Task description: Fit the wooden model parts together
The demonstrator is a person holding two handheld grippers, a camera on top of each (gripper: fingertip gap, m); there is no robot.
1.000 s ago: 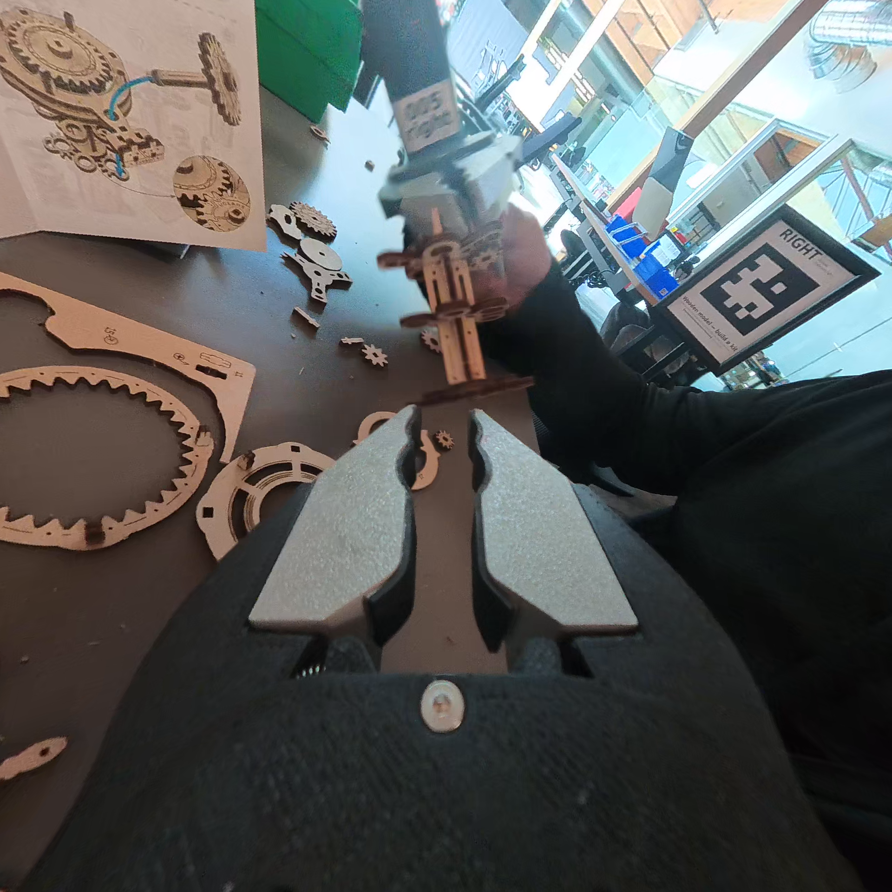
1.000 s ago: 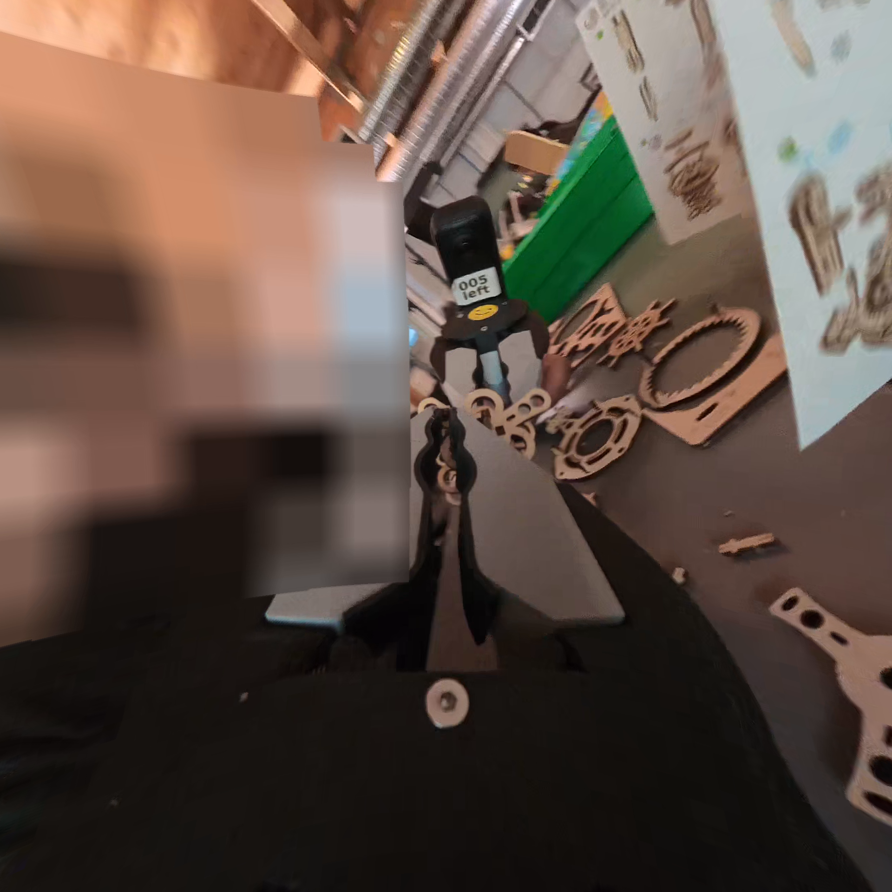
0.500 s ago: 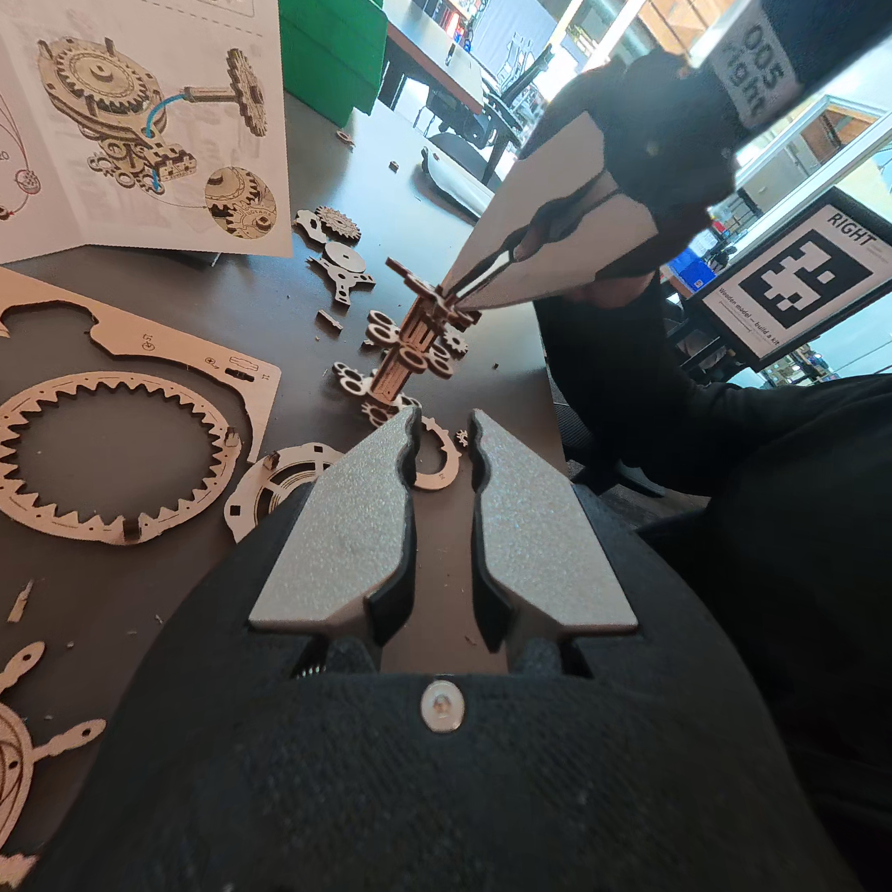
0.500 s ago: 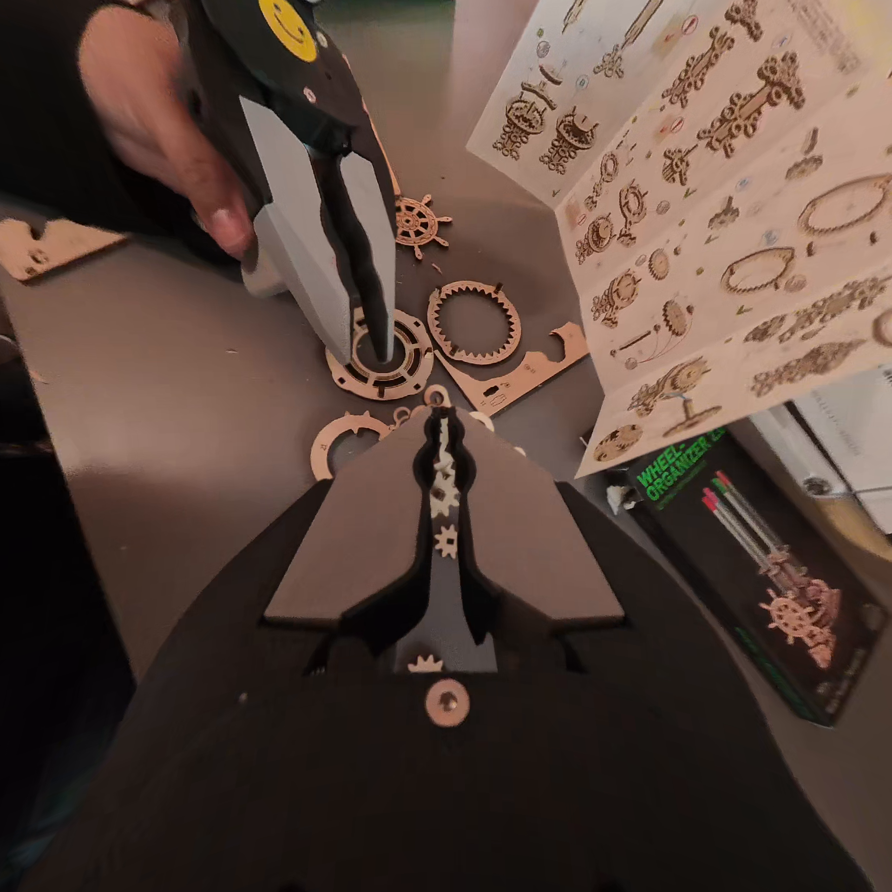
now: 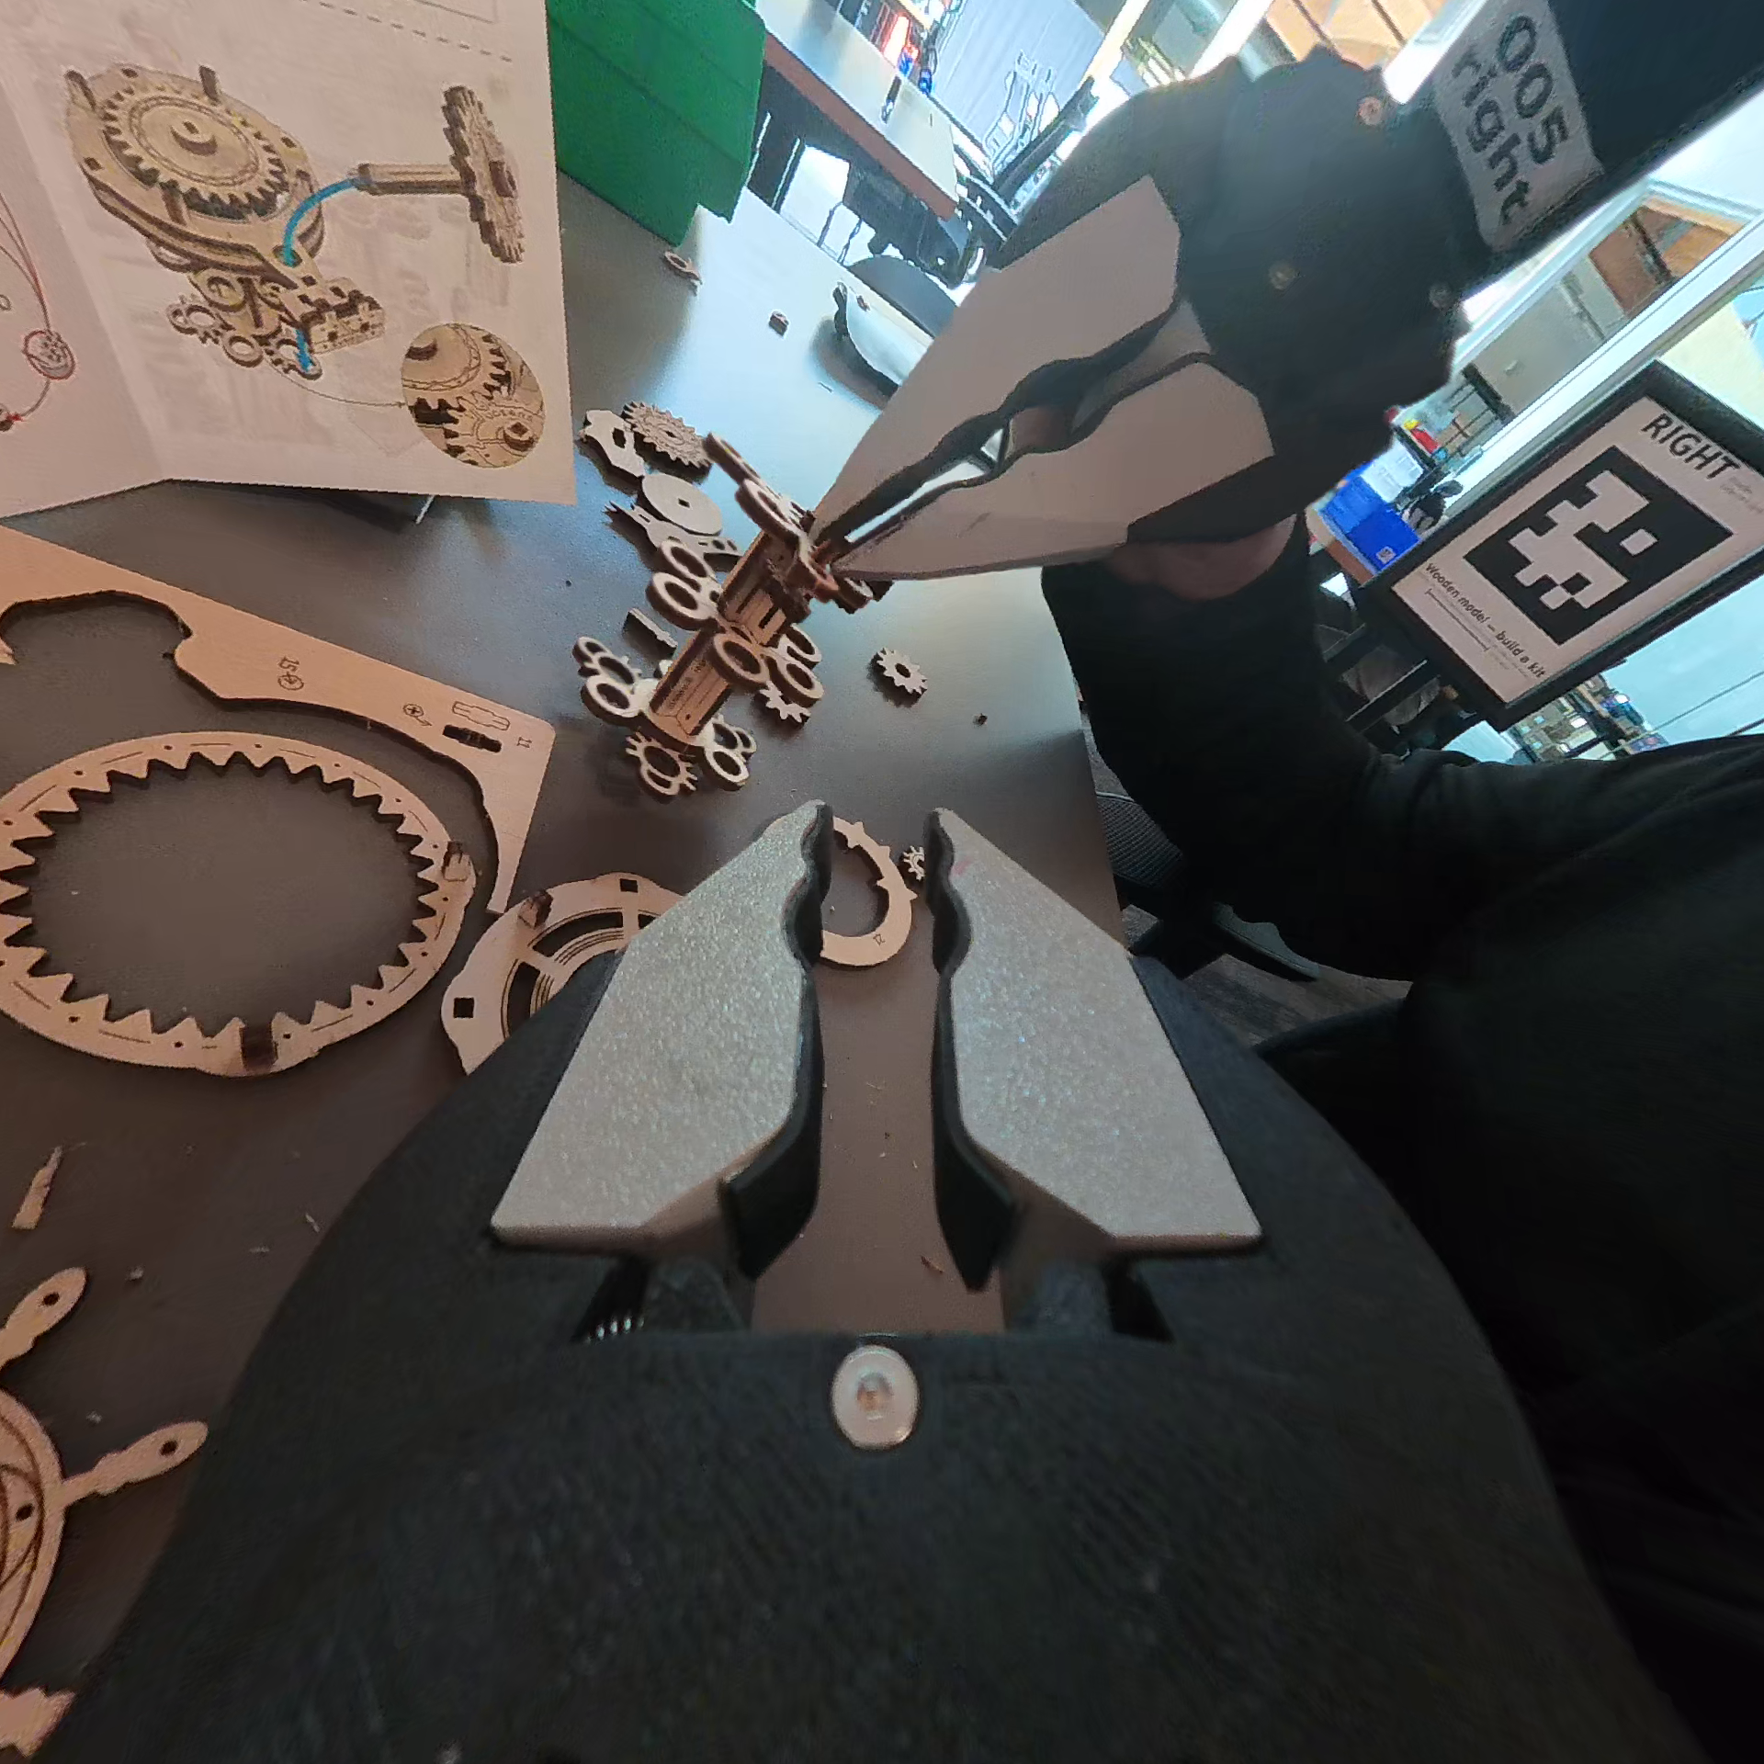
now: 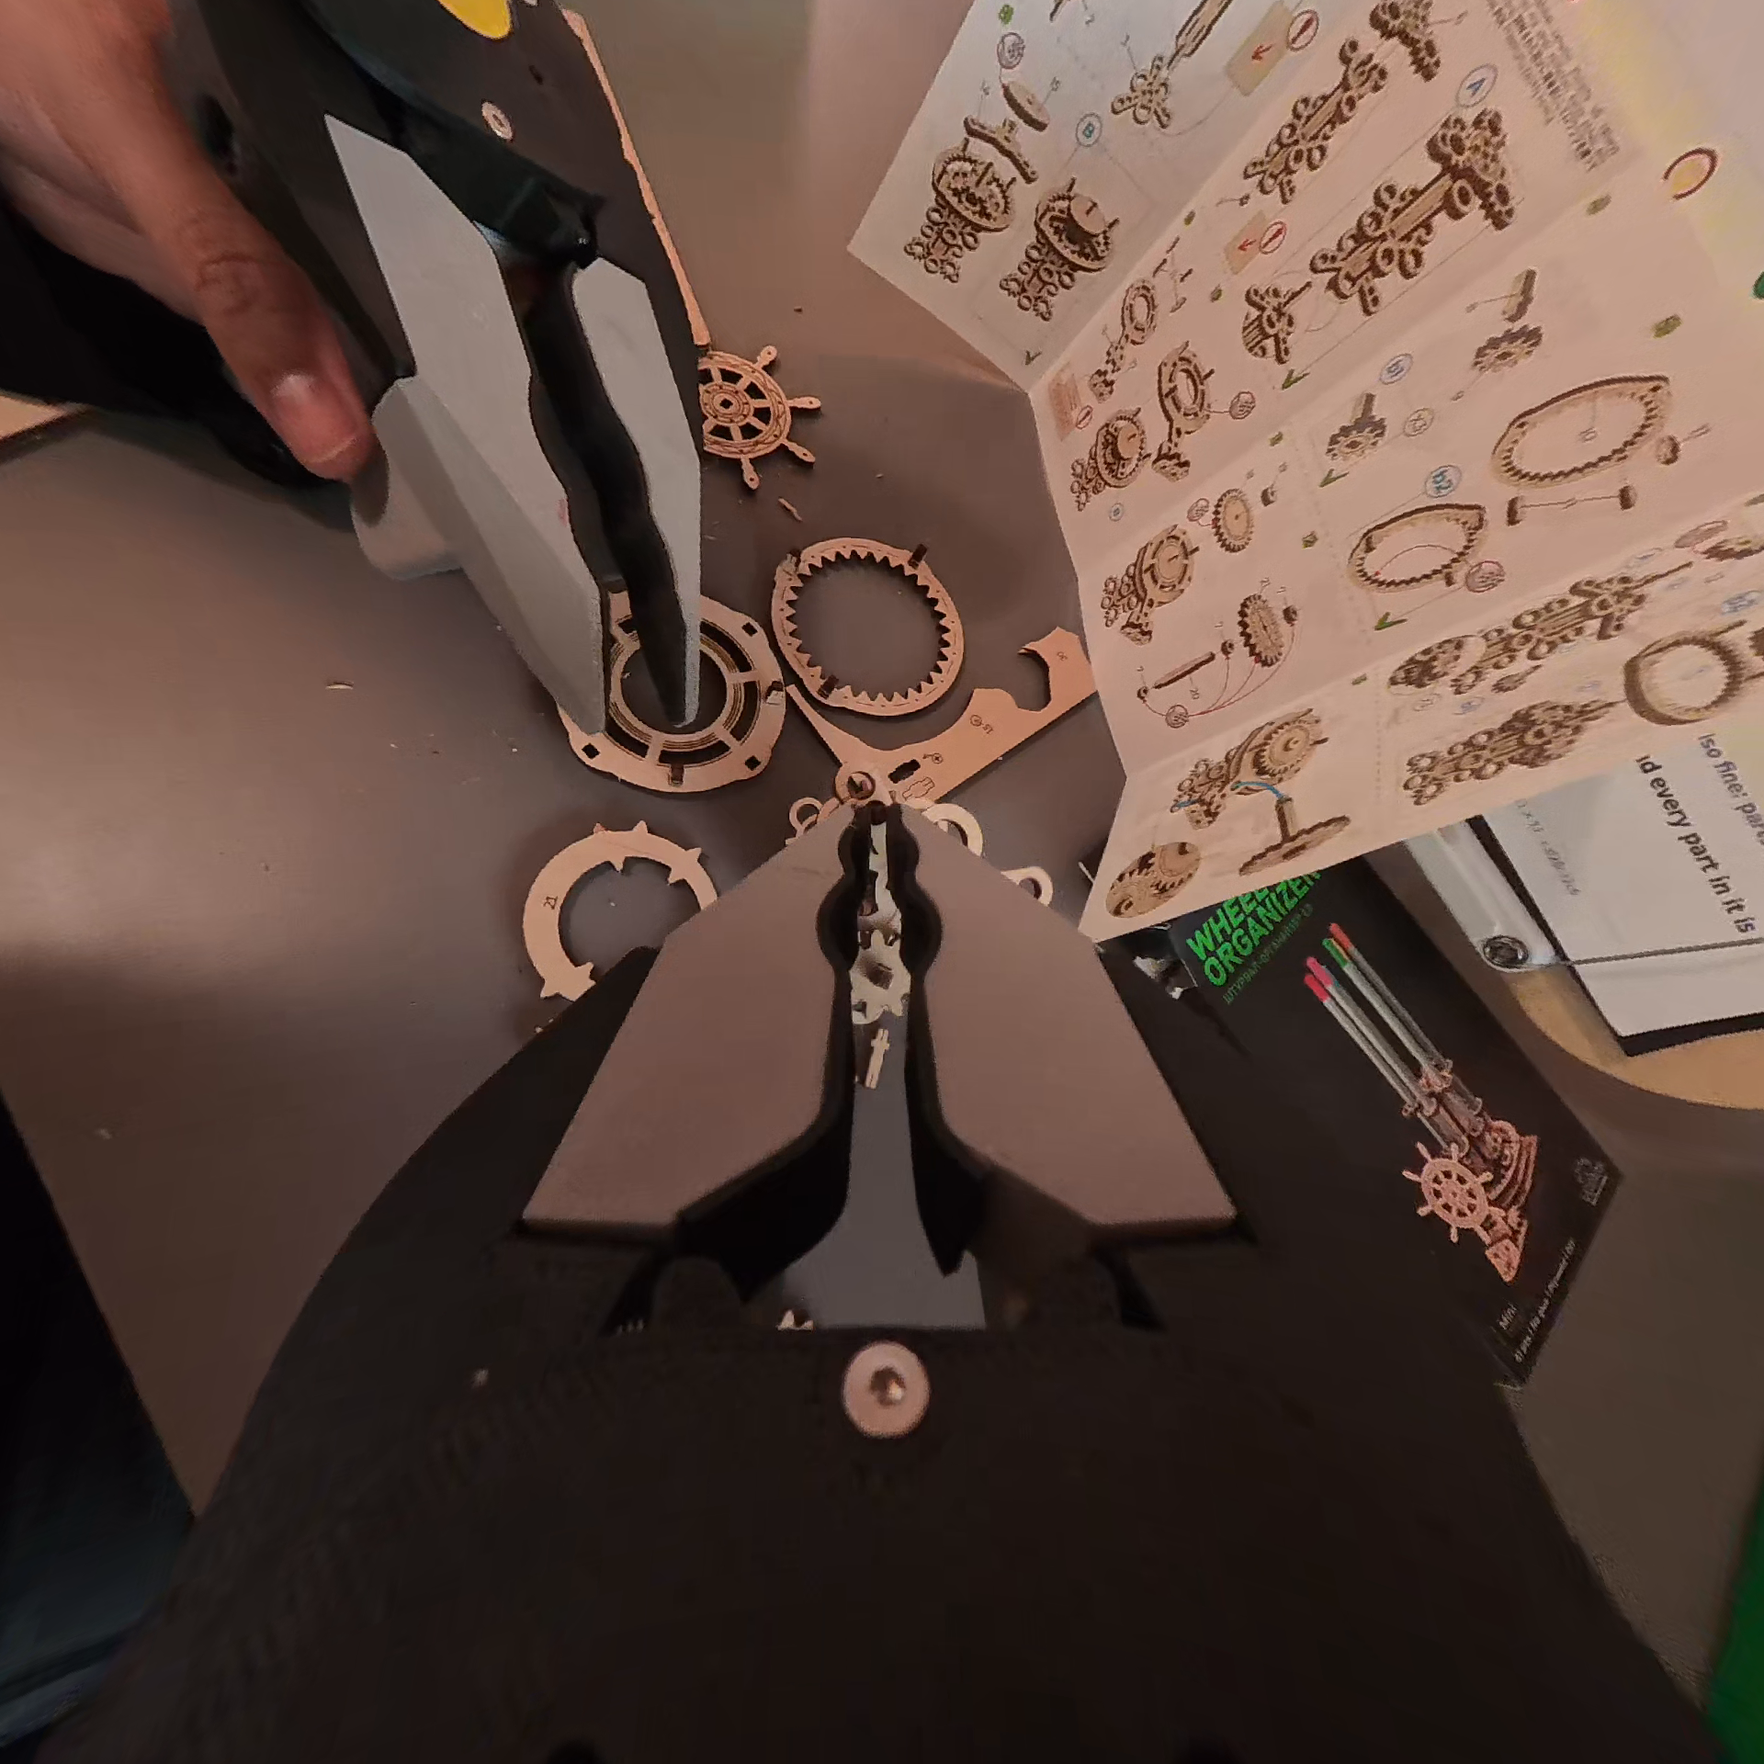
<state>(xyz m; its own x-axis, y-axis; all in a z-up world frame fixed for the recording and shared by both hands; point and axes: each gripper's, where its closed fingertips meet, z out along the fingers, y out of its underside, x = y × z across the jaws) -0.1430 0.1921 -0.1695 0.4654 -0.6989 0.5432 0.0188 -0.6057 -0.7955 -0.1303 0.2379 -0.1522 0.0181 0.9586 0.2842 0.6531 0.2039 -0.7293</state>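
My right gripper [image 6: 873,811] is shut on the top of a wooden column assembly [image 5: 725,649] with ring-shaped lobes. The column leans with its foot on the dark table; the left wrist view shows the right gripper [image 5: 819,549] at its upper end. In the right wrist view only the column's top end [image 6: 856,785] shows past the tips. My left gripper [image 5: 876,835] is open and empty, low over a small notched ring [image 5: 873,921]. In the right wrist view the left gripper [image 6: 635,711] hangs over a round slotted disc [image 6: 682,745].
A ring-gear plate [image 5: 220,897] and the slotted disc [image 5: 544,955] lie left of my left gripper. Loose gears [image 5: 897,673], a ship's wheel [image 6: 749,410], an instruction sheet [image 6: 1384,430], a black box [image 6: 1384,1098], a green box [image 5: 659,95] and a marker sign [image 5: 1575,563] surround the work area. Across from one pair of fingers to the other is roughly 6 cm.
My right gripper has brought the column assembly down from the air until its foot rests on the table. My left gripper has stayed open and shifted only slightly.
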